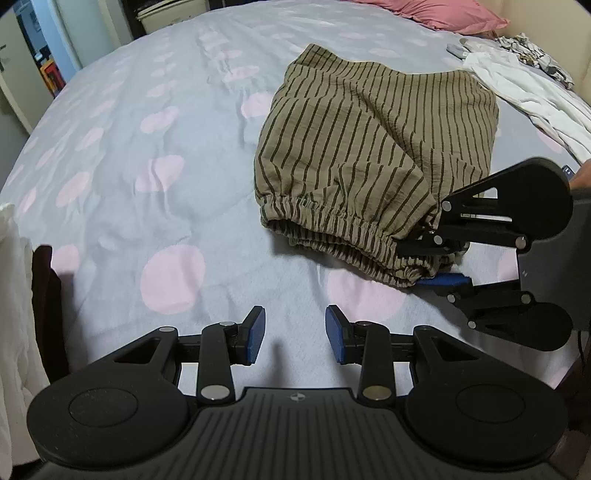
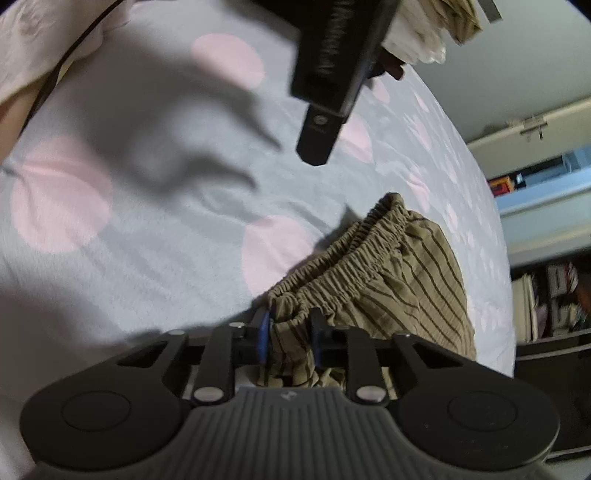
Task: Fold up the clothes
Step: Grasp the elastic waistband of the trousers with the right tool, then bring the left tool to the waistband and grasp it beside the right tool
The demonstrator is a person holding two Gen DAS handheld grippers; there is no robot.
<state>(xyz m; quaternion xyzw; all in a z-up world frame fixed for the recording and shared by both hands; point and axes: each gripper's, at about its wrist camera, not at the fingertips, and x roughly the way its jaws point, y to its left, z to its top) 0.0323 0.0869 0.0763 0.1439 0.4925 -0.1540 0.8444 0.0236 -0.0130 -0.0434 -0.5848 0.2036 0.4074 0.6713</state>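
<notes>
A pair of olive-brown striped shorts (image 1: 373,147) lies folded on the bedspread (image 1: 147,147), a pale blue-grey cover with large pink dots, toward the right of the left wrist view. The elastic waistband (image 1: 332,229) faces the near edge, gathered and doubled over itself.

The right gripper (image 1: 439,264) reaches in from the right and has the near right corner of that waistband between its blue-padded fingers; in the right wrist view the right gripper (image 2: 288,338) shows its jaws closed onto a bunch of the striped cloth (the fabric fills the gap between the pads, with more of it bulging behind them). The corner looks slightly raised off the cover.

The left gripper (image 1: 294,339) hovers above bare bedspread, near and to the left of the shorts, touching nothing; its jaws stand spread with a clear gap between the blue pads (image 1: 256,334).

Far right on the bed lies a crumpled white garment (image 1: 532,96), with a patterned cloth (image 1: 535,55) just beyond it. A pink pillow (image 1: 436,13) sits at the far edge.
</notes>
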